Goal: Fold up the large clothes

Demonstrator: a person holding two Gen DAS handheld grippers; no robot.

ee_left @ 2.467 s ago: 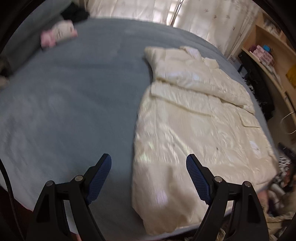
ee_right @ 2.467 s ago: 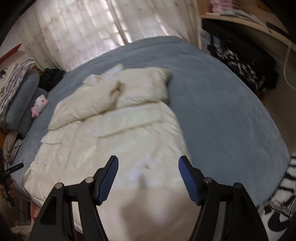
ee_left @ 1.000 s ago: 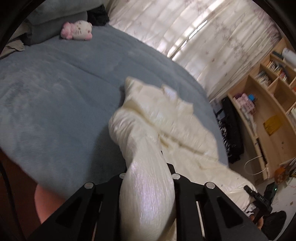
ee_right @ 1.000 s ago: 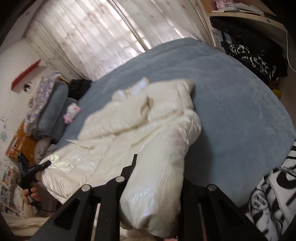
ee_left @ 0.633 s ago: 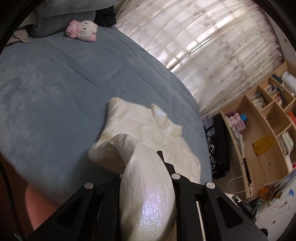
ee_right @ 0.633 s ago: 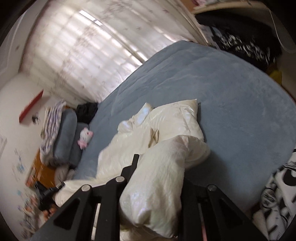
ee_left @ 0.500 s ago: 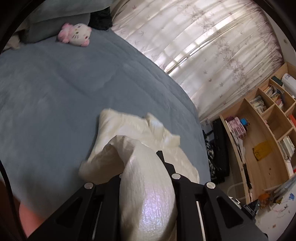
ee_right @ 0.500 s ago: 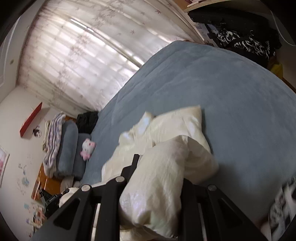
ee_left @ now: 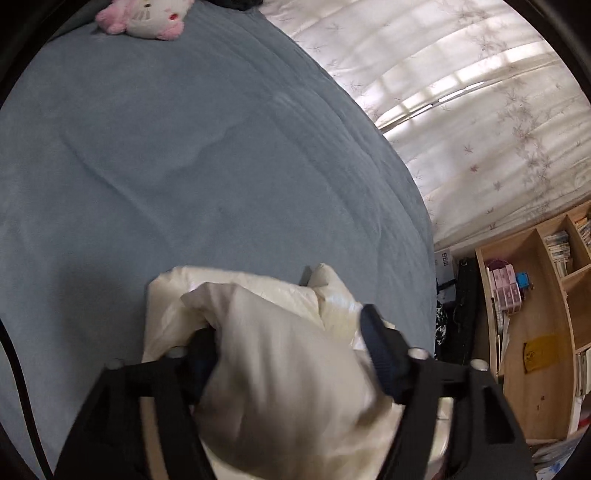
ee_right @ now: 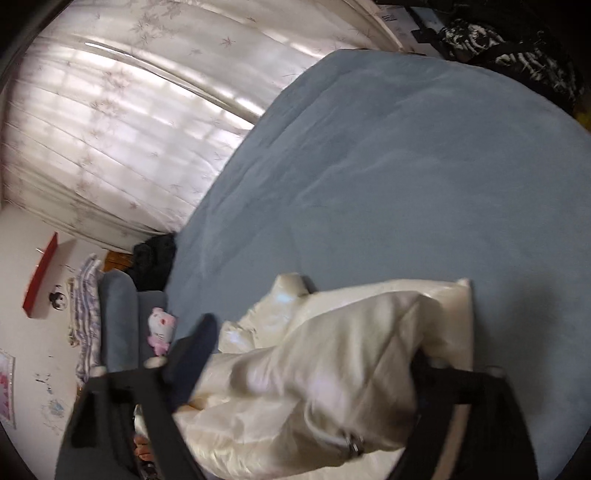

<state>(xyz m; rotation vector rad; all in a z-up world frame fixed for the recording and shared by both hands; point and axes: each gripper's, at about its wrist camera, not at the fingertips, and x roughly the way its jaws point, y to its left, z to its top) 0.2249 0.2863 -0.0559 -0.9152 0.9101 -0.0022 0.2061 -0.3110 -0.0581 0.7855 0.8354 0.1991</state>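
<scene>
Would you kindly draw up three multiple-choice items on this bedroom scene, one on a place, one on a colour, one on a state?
1. Where does the pink and white plush toy lie?
A. on the wooden shelf
B. at the far end of the blue-grey bed cover
C. on the floor

2. What colour is the puffy padded jacket?
A. cream
B. red
C. black

3. How are the sheer patterned curtains set?
A. pulled aside
B. taken down
C. drawn across the window

Answers: 1 B, it rests on the cover far from the jacket; 2 A, the shiny fabric is cream in both views; 3 C, they cover the window and daylight glows through.
</scene>
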